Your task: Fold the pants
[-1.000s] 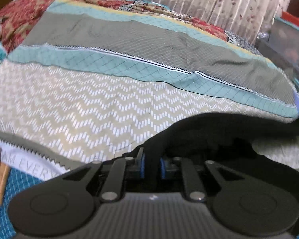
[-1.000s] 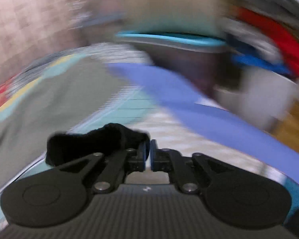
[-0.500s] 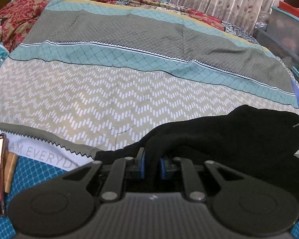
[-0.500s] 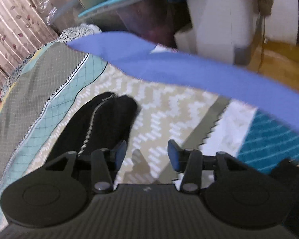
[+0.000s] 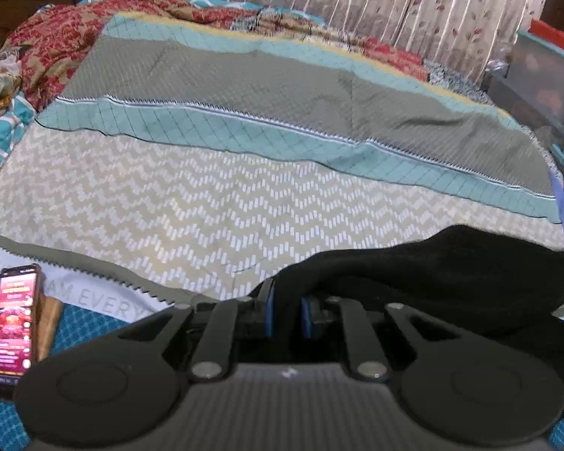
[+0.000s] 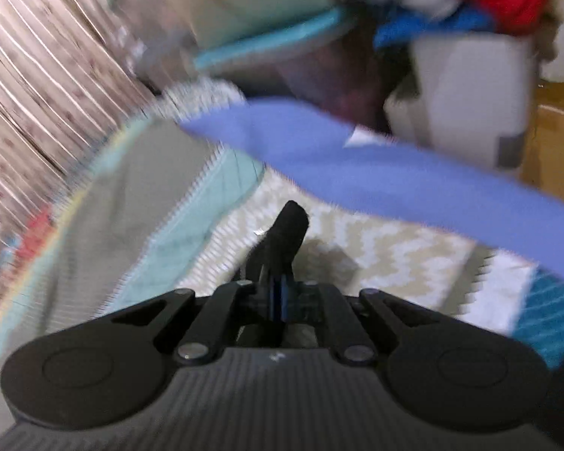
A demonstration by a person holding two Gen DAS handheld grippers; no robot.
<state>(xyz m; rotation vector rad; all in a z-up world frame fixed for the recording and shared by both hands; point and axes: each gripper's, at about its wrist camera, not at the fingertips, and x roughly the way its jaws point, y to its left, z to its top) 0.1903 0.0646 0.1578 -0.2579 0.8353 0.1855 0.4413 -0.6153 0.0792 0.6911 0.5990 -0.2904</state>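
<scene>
The black pants (image 5: 451,274) lie bunched on the patterned bedspread (image 5: 244,195) at the near right of the left wrist view. My left gripper (image 5: 286,314) is shut on a fold of them, and the cloth drapes away to the right. In the blurred right wrist view my right gripper (image 6: 281,298) is shut on a narrow end of the black pants (image 6: 287,236), which sticks up and forward from between the jaws, above the bedspread (image 6: 376,248).
A phone (image 5: 15,323) with a lit screen lies at the near left edge of the bed. Crumpled red floral bedding (image 5: 56,45) is at the far left, curtains (image 5: 357,3) behind. Storage bins (image 6: 466,101) and a blue sheet edge (image 6: 357,165) stand beside the bed on the right.
My right gripper was open beside the pants half a second ago; now it is shut on an end of them and moving fast. The left gripper keeps its hold on the pants.
</scene>
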